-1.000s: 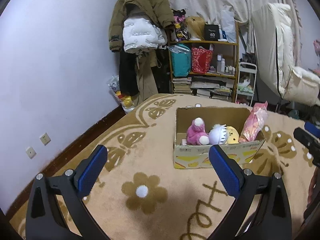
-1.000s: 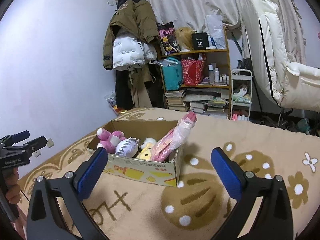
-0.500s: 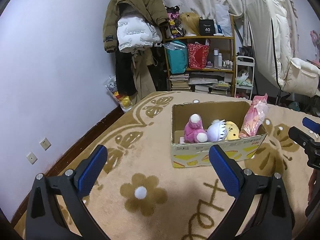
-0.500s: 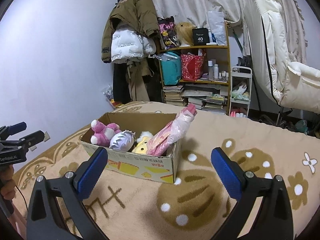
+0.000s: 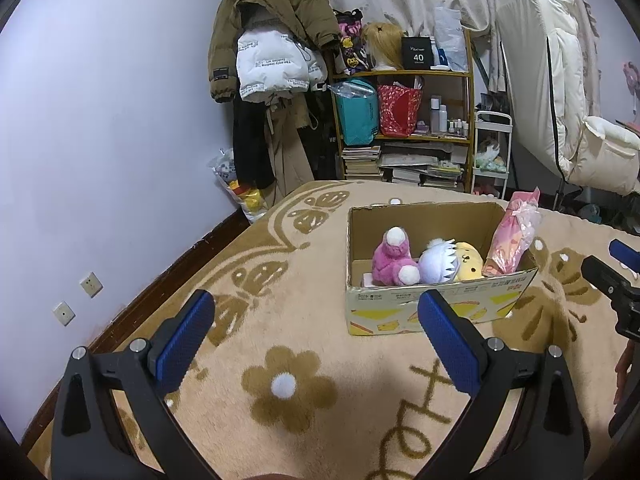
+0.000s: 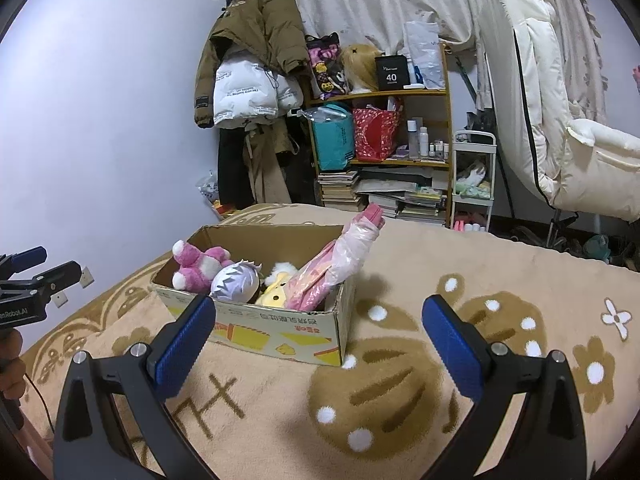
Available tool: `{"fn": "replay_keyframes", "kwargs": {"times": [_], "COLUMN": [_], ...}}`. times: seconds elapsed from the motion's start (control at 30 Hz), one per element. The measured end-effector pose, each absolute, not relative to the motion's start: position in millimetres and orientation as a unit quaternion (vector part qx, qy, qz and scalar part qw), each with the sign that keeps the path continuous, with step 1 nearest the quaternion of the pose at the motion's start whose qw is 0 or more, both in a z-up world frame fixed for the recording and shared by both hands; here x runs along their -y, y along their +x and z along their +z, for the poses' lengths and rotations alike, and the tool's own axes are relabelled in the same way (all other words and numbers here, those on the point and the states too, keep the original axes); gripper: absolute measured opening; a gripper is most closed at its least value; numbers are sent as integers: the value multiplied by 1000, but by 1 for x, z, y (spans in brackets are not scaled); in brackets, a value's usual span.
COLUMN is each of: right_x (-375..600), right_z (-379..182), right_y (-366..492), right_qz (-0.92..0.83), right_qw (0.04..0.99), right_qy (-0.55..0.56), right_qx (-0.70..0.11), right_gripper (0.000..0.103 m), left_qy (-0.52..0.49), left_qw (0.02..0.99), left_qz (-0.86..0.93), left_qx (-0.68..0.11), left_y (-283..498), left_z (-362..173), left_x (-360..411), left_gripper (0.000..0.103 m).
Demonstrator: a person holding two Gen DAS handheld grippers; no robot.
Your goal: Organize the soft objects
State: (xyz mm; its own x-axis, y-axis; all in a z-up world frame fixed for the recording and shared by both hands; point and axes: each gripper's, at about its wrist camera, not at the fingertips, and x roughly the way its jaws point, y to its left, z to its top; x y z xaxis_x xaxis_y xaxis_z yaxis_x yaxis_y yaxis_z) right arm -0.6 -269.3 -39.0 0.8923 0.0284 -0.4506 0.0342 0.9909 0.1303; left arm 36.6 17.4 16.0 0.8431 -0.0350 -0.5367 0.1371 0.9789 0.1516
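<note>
A cardboard box [image 5: 436, 308] [image 6: 280, 332] stands on a beige flower-patterned blanket [image 5: 288, 384] [image 6: 500, 280]. In it lie a pink plush [image 5: 390, 260] [image 6: 198, 262], a white-haired plush head [image 5: 438, 264] [image 6: 236, 284], a yellow plush [image 5: 468, 266] [image 6: 274, 294] and a pink toy wrapped in plastic [image 5: 514, 238] [image 6: 340, 268] that sticks up over the rim. My left gripper [image 5: 316, 336] is open and empty, in front of the box's left side. My right gripper [image 6: 318, 338] is open and empty, in front of the box's right corner.
A wooden shelf [image 5: 404, 128] [image 6: 384, 140] with bags, books and bottles stands behind the bed, beside hanging coats [image 5: 276, 52] [image 6: 248, 76]. A white padded chair [image 5: 568, 120] [image 6: 560, 140] is at the right. The wall [image 5: 100, 140] runs along the left.
Both grippers have drawn slightly back and up from the box, which sits a little lower and farther left in each view. Both stay open.
</note>
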Motion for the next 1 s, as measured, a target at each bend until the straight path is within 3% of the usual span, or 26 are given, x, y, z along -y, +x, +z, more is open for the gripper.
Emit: {"fn": "replay_keyframes", "kwargs": {"times": [1.0], "right_x": [271], "right_z": [-30], "right_y": [-4], "right_qz": [-14], "right_qw": [976], "right_qy": [54], "right_qx": [-212], "right_gripper": [103], "left_qy": [92], "left_qw": [952], "left_qz": [-60], "left_qx": [-286], "left_y": [36], "left_z": [9], "left_x": [-8], "left_gripper": [101]}}
